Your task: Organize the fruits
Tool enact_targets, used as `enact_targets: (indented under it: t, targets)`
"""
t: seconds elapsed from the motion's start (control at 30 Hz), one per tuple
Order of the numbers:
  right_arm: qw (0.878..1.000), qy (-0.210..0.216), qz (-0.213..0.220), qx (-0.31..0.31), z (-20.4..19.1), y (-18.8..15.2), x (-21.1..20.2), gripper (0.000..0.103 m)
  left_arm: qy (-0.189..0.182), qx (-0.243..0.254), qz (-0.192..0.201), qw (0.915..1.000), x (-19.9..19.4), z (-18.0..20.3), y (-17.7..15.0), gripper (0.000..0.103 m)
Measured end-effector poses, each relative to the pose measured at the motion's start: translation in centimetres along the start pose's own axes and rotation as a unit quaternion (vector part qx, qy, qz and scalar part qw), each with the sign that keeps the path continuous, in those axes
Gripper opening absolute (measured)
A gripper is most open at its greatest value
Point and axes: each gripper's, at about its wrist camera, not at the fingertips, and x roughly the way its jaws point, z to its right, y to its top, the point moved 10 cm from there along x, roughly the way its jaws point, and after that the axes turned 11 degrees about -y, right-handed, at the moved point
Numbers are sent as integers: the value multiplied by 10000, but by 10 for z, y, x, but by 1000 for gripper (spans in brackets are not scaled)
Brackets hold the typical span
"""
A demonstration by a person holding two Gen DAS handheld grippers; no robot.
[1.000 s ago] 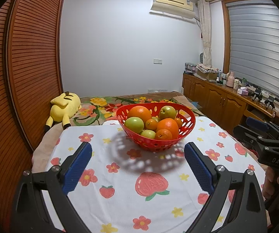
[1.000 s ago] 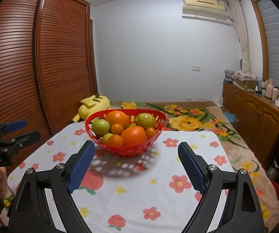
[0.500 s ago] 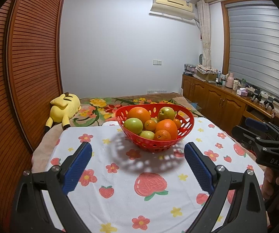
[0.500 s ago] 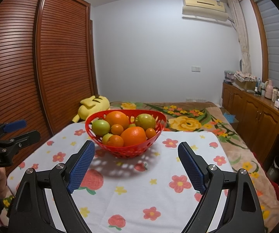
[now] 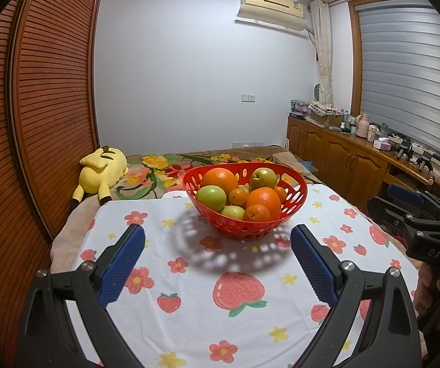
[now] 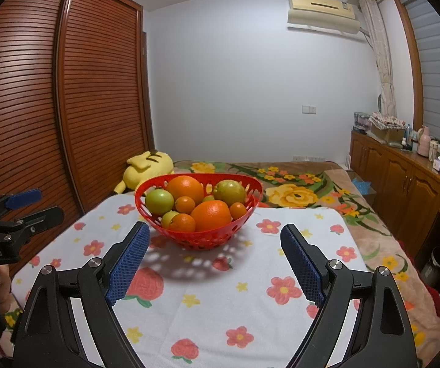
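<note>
I see a red plastic basket with holes in its sides (image 5: 244, 227) sitting in the middle of each picture, on a white cloth with printed flowers and strawberries (image 5: 189, 279) that covers the table. The basket is full of fruit. There are two big round oranges (image 5: 220, 179), one at the back left and one at the front right, with a few small orange ones (image 5: 256, 213) tucked around them. There are also round green fruits (image 5: 211, 197); one sits at the left side and one at the back right. My left gripper (image 5: 217, 245) fills the bottom of the left wrist picture. Its two blue pads are spread far apart and nothing is between them. My right gripper (image 6: 215, 243) looks the same at the bottom of the right wrist picture, wide and holding nothing. Both sets of tips sit lower in the picture than the basket and do not touch it. In the left wrist picture the other gripper shows at the right edge, with a hand (image 5: 428, 291) under it. A yellow soft toy (image 5: 102, 168) lies on the flowery bed cover past the table, at the left, next to the brown slatted wardrobe doors (image 5: 36, 122).
</note>
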Motion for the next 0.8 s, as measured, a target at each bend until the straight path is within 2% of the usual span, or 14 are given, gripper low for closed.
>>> enact_targets:
  t: [0.8]
  targets:
    - [10000,-5,9,-7,0,1,-1,89,-34,1,17,10000,1,4,0,97]
